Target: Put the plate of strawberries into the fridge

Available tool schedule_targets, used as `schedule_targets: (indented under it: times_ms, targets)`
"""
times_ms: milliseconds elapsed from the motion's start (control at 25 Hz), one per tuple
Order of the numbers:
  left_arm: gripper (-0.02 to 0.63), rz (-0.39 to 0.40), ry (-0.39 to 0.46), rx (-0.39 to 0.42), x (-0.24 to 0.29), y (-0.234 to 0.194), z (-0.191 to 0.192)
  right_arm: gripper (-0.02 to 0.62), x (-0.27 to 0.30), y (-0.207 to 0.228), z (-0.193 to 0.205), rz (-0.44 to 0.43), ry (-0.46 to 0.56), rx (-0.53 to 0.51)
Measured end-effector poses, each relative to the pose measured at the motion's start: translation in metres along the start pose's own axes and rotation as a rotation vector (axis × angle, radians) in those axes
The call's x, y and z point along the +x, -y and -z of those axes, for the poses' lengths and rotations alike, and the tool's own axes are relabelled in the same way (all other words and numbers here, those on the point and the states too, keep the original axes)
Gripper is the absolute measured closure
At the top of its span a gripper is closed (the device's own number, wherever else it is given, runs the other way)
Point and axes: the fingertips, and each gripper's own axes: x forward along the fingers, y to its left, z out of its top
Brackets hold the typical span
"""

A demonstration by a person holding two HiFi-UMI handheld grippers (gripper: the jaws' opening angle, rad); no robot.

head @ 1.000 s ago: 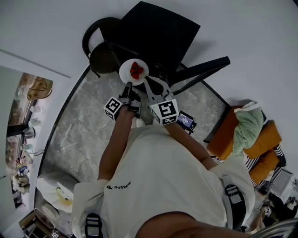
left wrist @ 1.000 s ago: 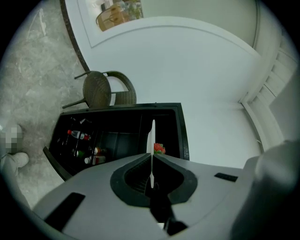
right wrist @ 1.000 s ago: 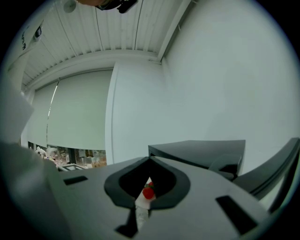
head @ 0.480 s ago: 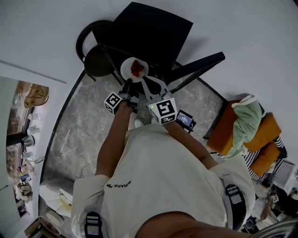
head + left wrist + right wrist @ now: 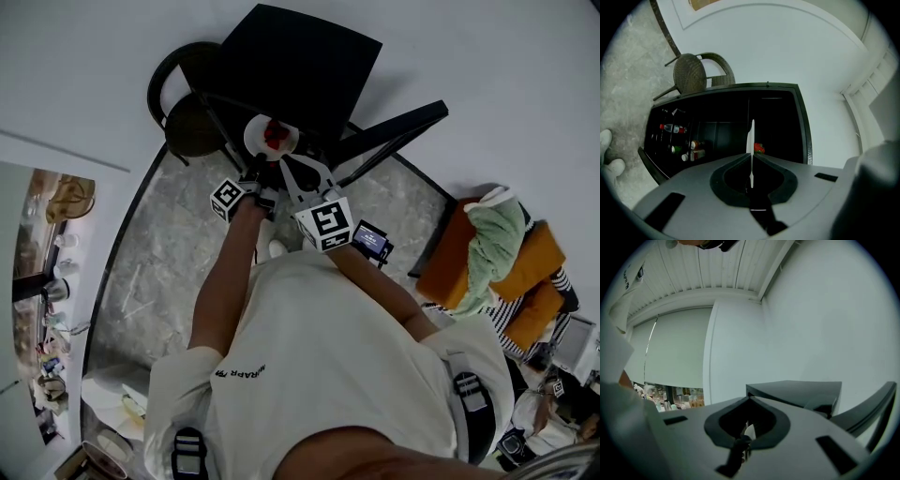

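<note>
A white plate (image 5: 272, 137) with red strawberries (image 5: 275, 132) is held out in front of the black fridge (image 5: 300, 56), whose door (image 5: 394, 127) stands open to the right. My left gripper (image 5: 260, 169) is shut on the plate's near rim. In the left gripper view the plate (image 5: 751, 140) shows edge-on between the jaws of the left gripper (image 5: 751, 157), with a strawberry (image 5: 759, 148) just beyond and the dark fridge interior (image 5: 778, 122) behind. My right gripper (image 5: 286, 161) sits beside the plate with its jaws together; the right gripper (image 5: 750, 398) faces the fridge top (image 5: 797, 392) and white wall.
Bottles (image 5: 670, 127) stand in the fridge's door shelves at the left. A round dark chair (image 5: 192, 117) stands left of the fridge, against the wall. An orange seat with a green cloth (image 5: 497, 248) is at the right. The floor is grey stone.
Both grippers and the plate have moved forward, closer to the open fridge. The left gripper's hold on the plate is unchanged.
</note>
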Motion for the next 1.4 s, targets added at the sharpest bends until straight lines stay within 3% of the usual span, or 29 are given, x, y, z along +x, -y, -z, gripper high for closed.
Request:
schedule_targets:
  times_ms: [1400]
  targets:
    - [0.595,-0.042,-0.064,0.044,0.073,0.002,-0.009,0.583,-0.002,0.012,0.008,0.027,-0.026,0.009]
